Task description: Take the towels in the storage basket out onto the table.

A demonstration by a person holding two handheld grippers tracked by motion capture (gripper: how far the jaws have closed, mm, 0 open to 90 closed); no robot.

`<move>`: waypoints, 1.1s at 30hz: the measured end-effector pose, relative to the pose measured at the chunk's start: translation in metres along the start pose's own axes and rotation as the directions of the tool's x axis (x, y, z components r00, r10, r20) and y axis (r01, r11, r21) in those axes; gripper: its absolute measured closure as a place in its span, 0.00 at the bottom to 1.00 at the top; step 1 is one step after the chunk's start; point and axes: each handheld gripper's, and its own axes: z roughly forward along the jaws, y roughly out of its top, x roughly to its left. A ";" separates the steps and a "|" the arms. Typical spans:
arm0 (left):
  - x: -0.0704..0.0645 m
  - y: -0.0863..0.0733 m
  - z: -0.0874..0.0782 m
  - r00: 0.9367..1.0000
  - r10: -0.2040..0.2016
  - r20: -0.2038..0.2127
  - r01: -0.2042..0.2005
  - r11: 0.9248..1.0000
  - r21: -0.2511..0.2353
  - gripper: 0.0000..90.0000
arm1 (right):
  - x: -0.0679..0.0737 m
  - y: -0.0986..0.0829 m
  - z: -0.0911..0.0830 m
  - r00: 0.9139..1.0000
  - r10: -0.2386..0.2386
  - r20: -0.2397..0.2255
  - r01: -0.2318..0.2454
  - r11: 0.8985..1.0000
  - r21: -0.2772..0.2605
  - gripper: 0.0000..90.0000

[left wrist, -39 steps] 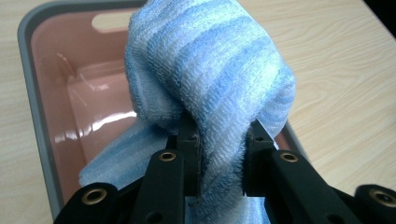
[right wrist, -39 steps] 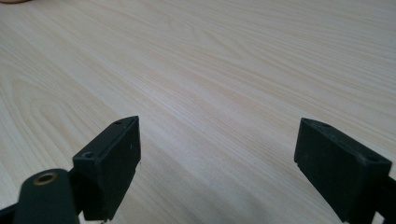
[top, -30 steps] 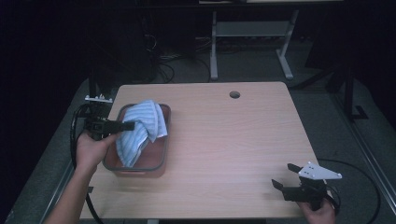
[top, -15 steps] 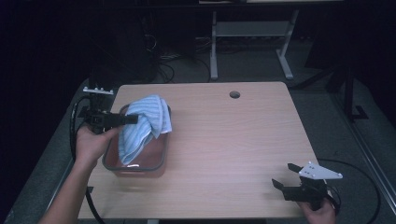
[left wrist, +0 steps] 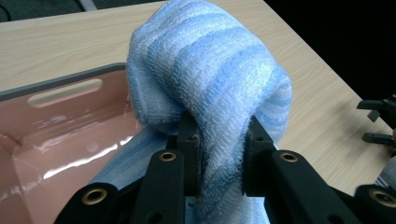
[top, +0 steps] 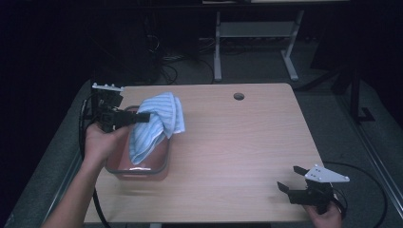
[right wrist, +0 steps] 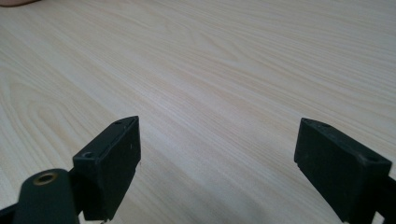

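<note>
**Around the work: table, floor and frame**

A light wooden table (top: pixel 237 142) with a pale grain fills the middle of the high view; near its far edge sits a small round grommet hole (top: pixel 238 96); beyond the table stands a grey metal frame (top: pixel 256 33) with two legs and splayed feet on a dark grey floor (top: pixel 328 99); a tangle of dark cables (top: pixel 178 61) lies on the floor left of that frame; a dark upright stand (top: pixel 354 90) rises at the right, its foot on the floor; the background is dim.
</note>
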 end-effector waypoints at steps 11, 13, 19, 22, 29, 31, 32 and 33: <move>-0.017 0.010 0.009 0.999 0.043 0.016 -0.043 0.999 0.008 0.82 | -0.001 -0.001 -0.002 1.000 0.002 0.004 -0.002 1.000 -0.007 0.16; -0.020 0.012 0.013 0.999 0.044 0.018 -0.044 0.999 0.013 0.82 | -0.002 -0.001 -0.002 1.000 0.004 0.002 -0.004 1.000 -0.007 0.16; -0.028 0.017 0.024 0.998 0.063 0.026 -0.064 0.998 0.025 0.82 | -0.002 -0.001 -0.002 1.000 0.008 0.001 -0.008 1.000 -0.010 0.16; -0.032 0.020 0.030 0.997 0.069 0.030 -0.070 0.997 0.032 0.82 | -0.003 -0.002 -0.003 1.000 0.007 0.003 -0.007 1.000 -0.014 0.16; -0.039 0.023 0.045 0.995 0.083 0.046 -0.085 0.995 0.050 0.82 | -0.003 -0.001 -0.003 1.000 0.009 0.006 -0.009 1.000 -0.016 0.16; -0.041 0.024 0.048 0.996 0.079 0.049 -0.082 0.995 0.050 0.82 | -0.003 -0.001 -0.003 1.000 0.011 0.005 -0.011 1.000 -0.015 0.16; -0.042 0.024 0.050 0.995 0.086 0.050 -0.089 0.995 0.055 0.82 | -0.003 -0.001 -0.003 1.000 0.012 0.006 -0.012 1.000 -0.017 0.16; -0.043 0.025 0.052 0.995 0.080 0.051 -0.083 0.995 0.052 0.82 | -0.003 -0.001 -0.003 1.000 0.012 0.004 -0.012 1.000 -0.018 0.16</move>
